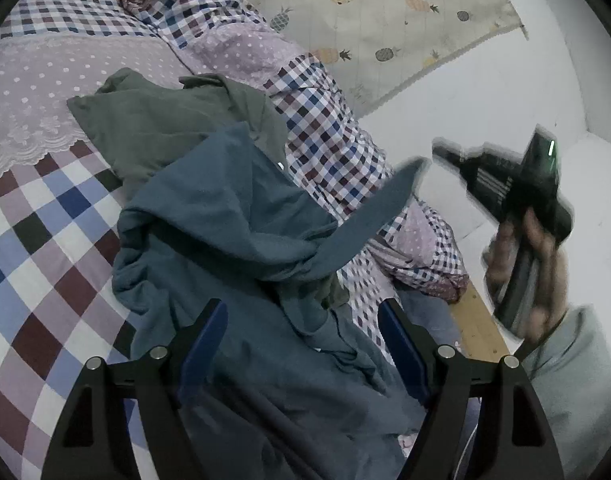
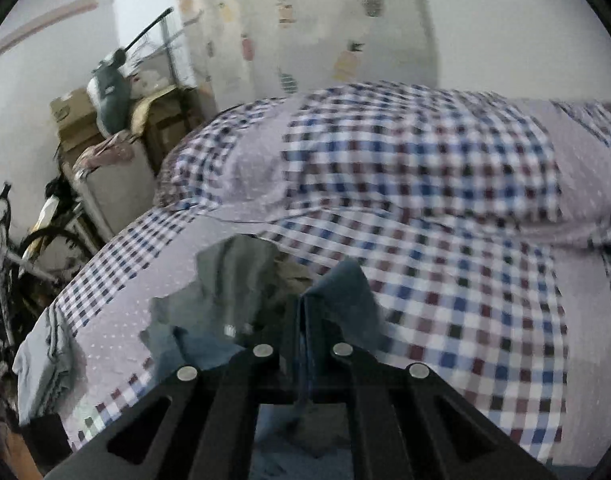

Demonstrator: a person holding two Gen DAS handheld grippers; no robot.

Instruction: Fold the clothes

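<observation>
A crumpled blue garment [image 1: 233, 216] lies on the checked bed, with a grey-green garment [image 1: 145, 120] behind it. My left gripper [image 1: 303, 320] stands open low over the blue cloth, its blue pads [image 1: 209, 332] apart on either side of a fold. A hand holds my right gripper [image 1: 435, 152] raised at the right, blurred, and a strip of the blue garment stretches up to its tip. In the right wrist view my right gripper [image 2: 301, 304] is shut on the blue garment [image 2: 345, 284], with the grey-green garment [image 2: 233, 272] below to its left.
A checked and dotted quilt [image 1: 329, 136] is heaped along the white wall, under a pineapple-print cloth [image 1: 385, 20]. The bed's wooden edge [image 1: 477, 320] runs at the lower right. Beyond the bed stand cardboard boxes [image 2: 77, 120] and a bicycle [image 2: 9, 248].
</observation>
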